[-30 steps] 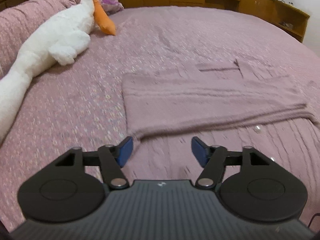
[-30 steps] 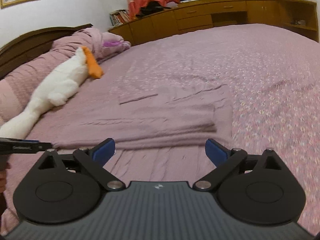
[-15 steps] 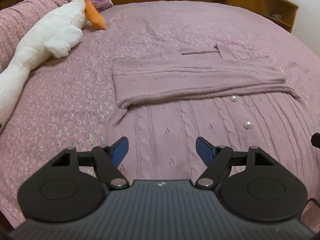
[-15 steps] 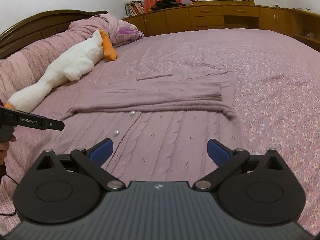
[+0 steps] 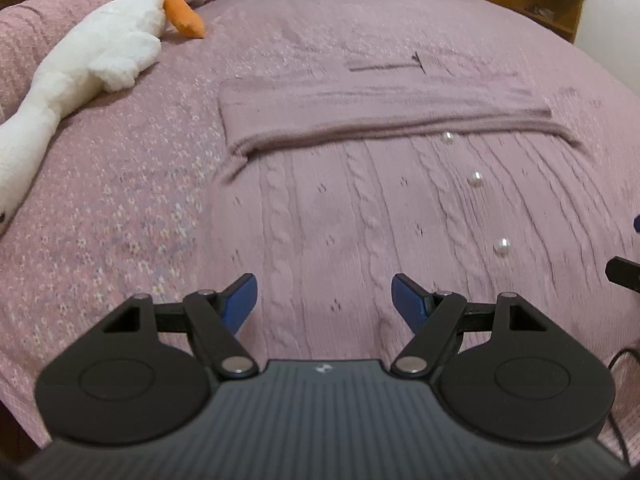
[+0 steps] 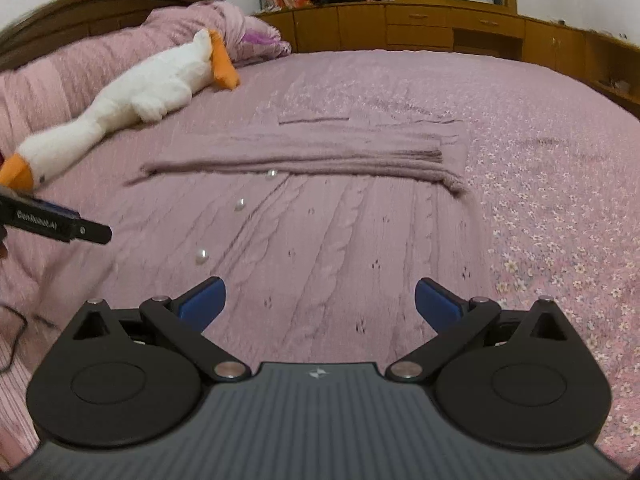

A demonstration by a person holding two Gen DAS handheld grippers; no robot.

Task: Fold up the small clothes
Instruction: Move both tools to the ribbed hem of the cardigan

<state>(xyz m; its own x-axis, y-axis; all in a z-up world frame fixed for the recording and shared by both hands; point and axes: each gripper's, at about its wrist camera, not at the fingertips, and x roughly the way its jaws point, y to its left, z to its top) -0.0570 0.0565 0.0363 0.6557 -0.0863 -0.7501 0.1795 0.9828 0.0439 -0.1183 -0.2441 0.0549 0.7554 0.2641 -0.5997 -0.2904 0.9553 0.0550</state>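
Observation:
A mauve cable-knit cardigan [image 5: 360, 208] [image 6: 340, 232] with pearl buttons [image 5: 476, 179] lies flat on the bed, its sleeves folded across the far part as a band [image 5: 380, 114] [image 6: 304, 160]. My left gripper [image 5: 324, 300] hangs open over the cardigan's near left part, nothing between its blue pads. My right gripper [image 6: 320, 300] stands open, wider, above the near right part, also with nothing in it. The left gripper's black body [image 6: 52, 224] shows at the left edge of the right wrist view.
A long white plush goose [image 5: 92, 60] [image 6: 132, 100] with an orange beak lies along the left of the bed beside pink pillows [image 6: 80, 76]. Wooden cabinets [image 6: 440, 28] line the far side. Floral pink bedspread [image 6: 560, 208] stretches to the right of the cardigan.
Both grippers have drawn back toward the near edge of the cardigan, so its cable-knit body and pearl buttons have come into view. Both have stayed open with nothing held.

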